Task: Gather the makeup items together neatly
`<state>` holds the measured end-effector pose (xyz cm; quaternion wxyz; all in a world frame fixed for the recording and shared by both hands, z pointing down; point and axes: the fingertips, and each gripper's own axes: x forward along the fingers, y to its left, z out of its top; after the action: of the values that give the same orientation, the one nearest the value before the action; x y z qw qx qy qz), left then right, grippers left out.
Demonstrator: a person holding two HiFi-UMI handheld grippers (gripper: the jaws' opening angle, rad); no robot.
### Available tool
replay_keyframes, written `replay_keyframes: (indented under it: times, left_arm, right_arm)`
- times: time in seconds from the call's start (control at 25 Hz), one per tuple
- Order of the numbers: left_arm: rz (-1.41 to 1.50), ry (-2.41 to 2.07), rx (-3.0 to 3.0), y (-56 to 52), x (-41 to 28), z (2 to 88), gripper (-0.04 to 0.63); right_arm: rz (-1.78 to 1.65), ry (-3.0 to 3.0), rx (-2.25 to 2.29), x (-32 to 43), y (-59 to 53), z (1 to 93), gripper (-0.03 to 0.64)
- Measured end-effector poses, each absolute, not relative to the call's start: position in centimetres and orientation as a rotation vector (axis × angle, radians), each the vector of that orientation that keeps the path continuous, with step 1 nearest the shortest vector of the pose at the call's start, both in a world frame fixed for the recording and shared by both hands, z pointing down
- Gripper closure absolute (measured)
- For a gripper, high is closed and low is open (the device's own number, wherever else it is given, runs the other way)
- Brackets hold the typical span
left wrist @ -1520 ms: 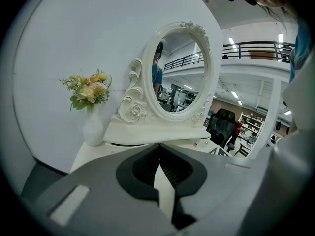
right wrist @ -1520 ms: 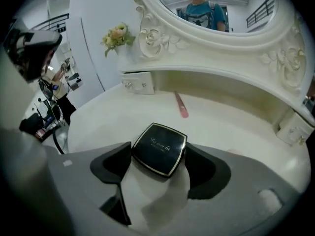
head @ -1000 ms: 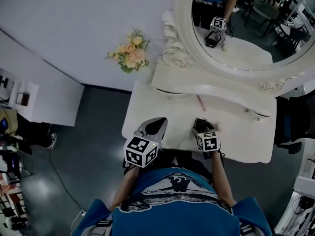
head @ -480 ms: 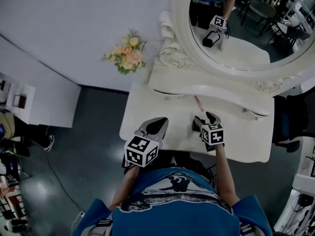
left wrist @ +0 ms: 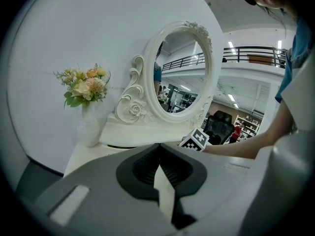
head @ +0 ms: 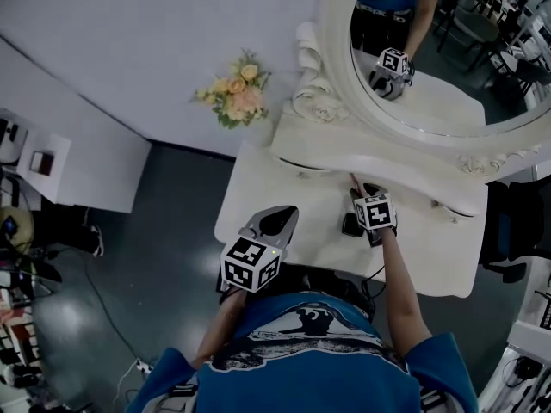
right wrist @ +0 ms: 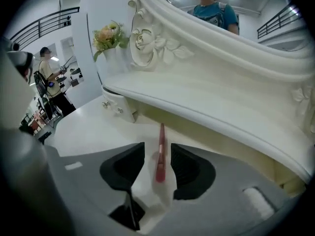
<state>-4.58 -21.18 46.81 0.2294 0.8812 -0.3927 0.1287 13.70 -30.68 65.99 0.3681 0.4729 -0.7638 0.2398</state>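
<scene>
Vanity tabletop (head: 258, 200) below the oval mirror (head: 448, 67), with your right gripper (right wrist: 157, 154) much nearer the work than your left gripper (left wrist: 158, 151). The pink makeup stick (right wrist: 161, 134) lies flat on the tabletop. Its long axis runs straight away from you, along the jaws' own line, toward the overhanging shelf (right wrist: 206, 107). Your right jaws have just been closing and stand half spread astride its near end. The stick sits closer to the right-hand pad and is not yet pinched. Your left jaws are pressed together on nothing, at the tabletop's near edge. In the head view the right gripper covers most of the stick, and a dark item (head: 350, 224) just beside it is too small to name.
</scene>
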Motion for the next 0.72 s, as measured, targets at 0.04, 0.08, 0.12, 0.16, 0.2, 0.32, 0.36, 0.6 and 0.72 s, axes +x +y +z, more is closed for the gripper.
replay_keyframes:
  times: [0.04,0.08,0.12,0.16,0.2,0.32,0.36,0.6,0.72]
  left_arm:
    - [0.354,-1.089,2.421,-21.2,-4.7,46.8,0.581]
    - [0.354,-1.095,2.416,-21.3,-4.8,46.8,0.581]
    - [0.354,-1.101,2.412,-21.3,-4.9,46.8,0.581]
    - [0.353,-1.106,2.408,-21.3,-5.0,46.8,0.581]
    - [0.353,-1.111,2.404,-21.4,-5.0,46.9,0.581]
    - [0.357,-1.121,2.393,-21.4,-5.2,47.1,0.581]
    - [0.359,-1.122,2.39,-21.4,-5.2,47.1,0.581]
    - [0.374,-1.11,2.396,-21.3,-5.0,47.2,0.581]
    - [0.383,-1.102,2.403,-21.3,-4.9,47.3,0.581]
  right_arm:
    - [0.61,-1.952,1.202,13.7,-30.9,66.3,0.451]
    - [0.608,-1.941,1.195,13.8,-31.2,66.5,0.462]
    - [0.61,-1.926,1.195,14.1,-31.4,66.8,0.471]
    - [0.618,-1.909,1.199,14.3,-31.5,67.1,0.484]
    - [0.629,-1.893,1.202,14.5,-31.6,67.4,0.502]
    - [0.659,-1.893,1.204,14.6,-31.6,68.0,0.545]
    - [0.666,-1.904,1.21,14.5,-31.6,68.0,0.548]
    - [0.75,-1.881,1.2,14.5,-31.4,67.9,0.563]
    - [0.779,-1.869,1.175,14.4,-30.7,67.4,0.563]
